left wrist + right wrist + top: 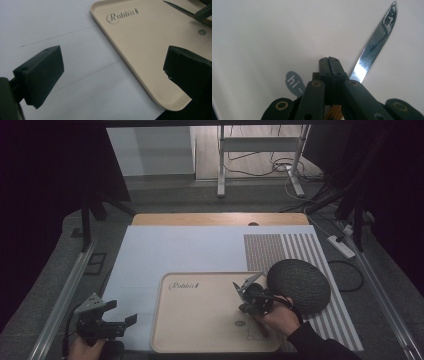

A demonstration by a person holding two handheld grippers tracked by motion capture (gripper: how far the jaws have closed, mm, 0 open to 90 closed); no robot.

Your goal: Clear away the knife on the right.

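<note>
Right gripper: jaws fully closed, pads pressed flat together with no gap. A knife runs out past them up and to the right, serrated blade lying low over the tray; a sliver of wooden handle shows under the jaw linkage. Looks like the handle is pinched lower in the jaws, but the contact itself is hidden, so I can't confirm the grip from the right gripper view. In the high view the right gripper sits over the tray's right half, hand behind it, something brown under the hand that is likely the handle. Small "hi~" print on the tray floor just left of the jaws. Left gripper: jaws wide apart, nothing between them, hovering over the white mat just off the tray's near-left corner; from above it is at the lower left, well apart from the knife. Dark round pad sits just right of the tray, overlapping its right edge. Striped placemat beyond, on the mat. Step, my read: knife being placed on or picked from the tray, blade near the surface. Next move calls for checking the hold before any lift, or if placing, getting the blade flat on the tray floor and opening the jaws cleanly without dragging it. Risk: a thin handle can pivot in a pinch grip, so keep the wrist level. Left hand has no job yet.
</note>
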